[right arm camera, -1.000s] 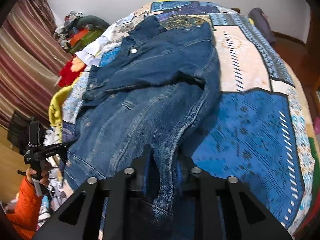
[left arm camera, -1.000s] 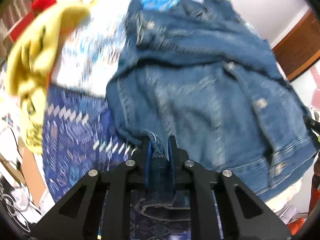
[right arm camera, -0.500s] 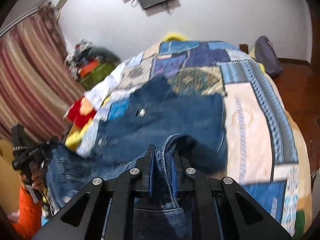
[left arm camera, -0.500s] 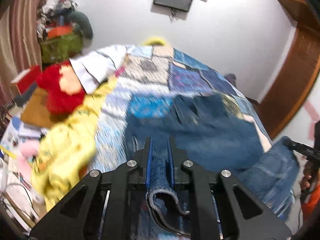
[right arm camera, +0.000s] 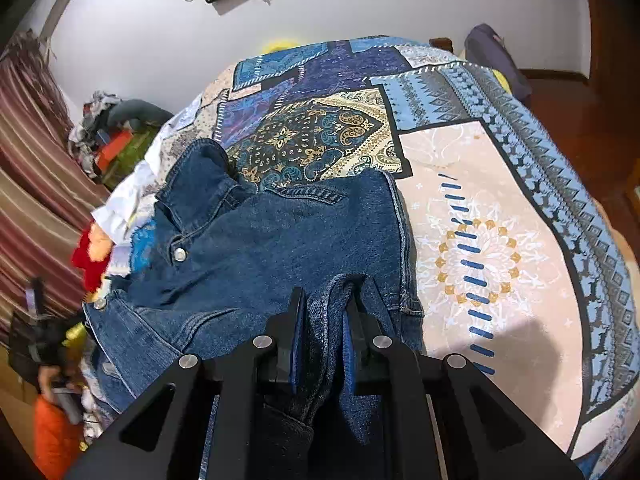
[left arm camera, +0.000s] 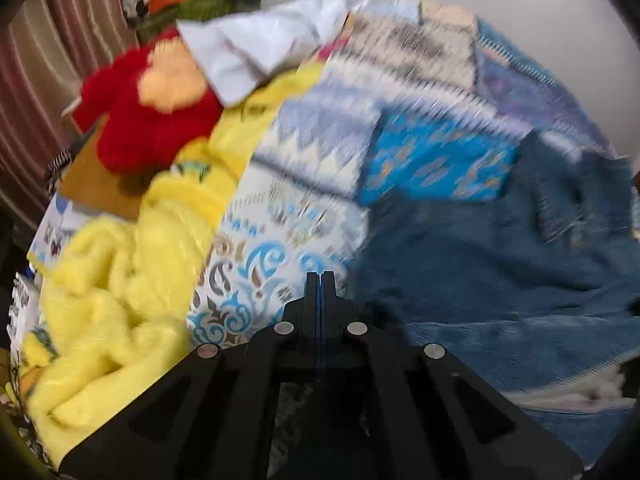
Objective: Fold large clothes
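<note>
Right tongs tilted down, pinching denim jacket | left tongs closed, empty

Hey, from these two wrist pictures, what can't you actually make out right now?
- Left wrist view: motion blur smears the denim jacket and yellow blanket; seams and buttons are unreadable.
- Left wrist view: the shut left claw shows no cloth; its own body hides what lies beneath.
- Right wrist view: the right claw hides the pinched denim's lower end.

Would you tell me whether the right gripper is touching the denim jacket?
Touching: the right wrist view shows the right gripper clamping a fold of the denim jacket.
</note>
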### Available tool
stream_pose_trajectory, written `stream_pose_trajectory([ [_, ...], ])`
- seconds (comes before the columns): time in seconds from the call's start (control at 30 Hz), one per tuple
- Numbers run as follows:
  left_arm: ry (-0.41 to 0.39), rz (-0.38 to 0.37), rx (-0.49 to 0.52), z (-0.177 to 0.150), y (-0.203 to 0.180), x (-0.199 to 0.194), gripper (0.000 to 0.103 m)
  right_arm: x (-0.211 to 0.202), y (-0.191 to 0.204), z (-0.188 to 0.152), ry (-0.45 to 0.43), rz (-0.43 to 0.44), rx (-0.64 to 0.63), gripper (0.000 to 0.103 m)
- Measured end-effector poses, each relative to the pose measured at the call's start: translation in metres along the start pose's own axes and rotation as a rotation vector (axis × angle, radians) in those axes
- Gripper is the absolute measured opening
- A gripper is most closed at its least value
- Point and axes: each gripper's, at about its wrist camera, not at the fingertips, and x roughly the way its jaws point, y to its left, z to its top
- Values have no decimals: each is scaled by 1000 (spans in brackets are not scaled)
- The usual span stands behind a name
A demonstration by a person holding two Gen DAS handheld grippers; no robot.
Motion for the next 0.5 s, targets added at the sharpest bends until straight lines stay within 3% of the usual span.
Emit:
stream_pose_trajectory([
  [0.17, -20, -46, 14, -5, 11, -17, 0, -18, -4, 4, 86, 73, -8, 12],
  [0.3, -69, -44, 62, -11, 17, -56, 9, -38, 0, 1, 94, 87, -33, 12],
  [0.37, -87, -35, 80, -13, 20, -72, 19, -49, 4, -3, 92, 80, -60, 12],
  [0.43, -106, -31, 88, -18, 25, -88, 42, -54, 6, -7, 93, 62, -82, 12],
  [0.5, -124, -34, 93, -27, 31, -104, 59, -56, 10, -11, 96, 4, -115, 12],
])
